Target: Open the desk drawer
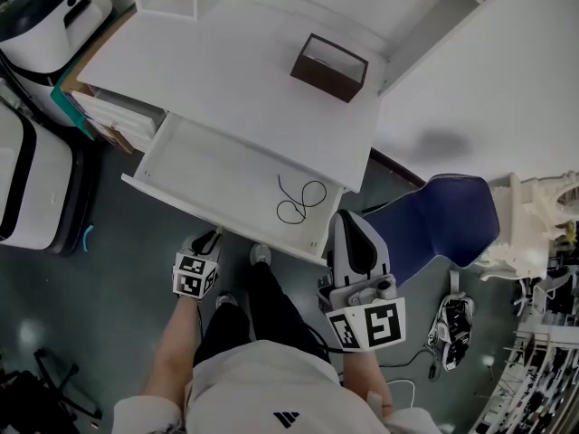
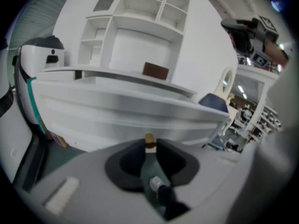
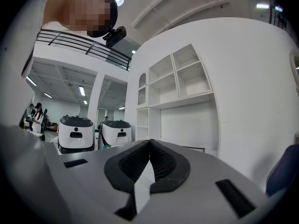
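Head view: the drawer (image 1: pixel 204 165) stands pulled out from under the white table (image 1: pixel 226 70), a black cable (image 1: pixel 301 202) lying inside. My left gripper (image 1: pixel 209 240) sits just before its front edge, my right gripper (image 1: pixel 351 229) beside its right corner.

Left gripper view: my jaws are released, a narrow slit apart and grasping nothing, the drawer front close ahead.

Right gripper view: my jaws are clenched tip to tip, empty.

We see the box (image 1: pixel 329 66) on the counter (image 1: pixel 235 70), toward its back right. Below the counter's front edge the drawer (image 1: pixel 208 174) juts out, with a cable (image 1: pixel 300 199) lying in its right end. The chair (image 1: pixel 443 220) is to the right of the drawer. The left hand-held gripper (image 1: pixel 210 240) is just before the drawer's front, and the right hand-held gripper (image 1: pixel 349 217) is at its right corner.
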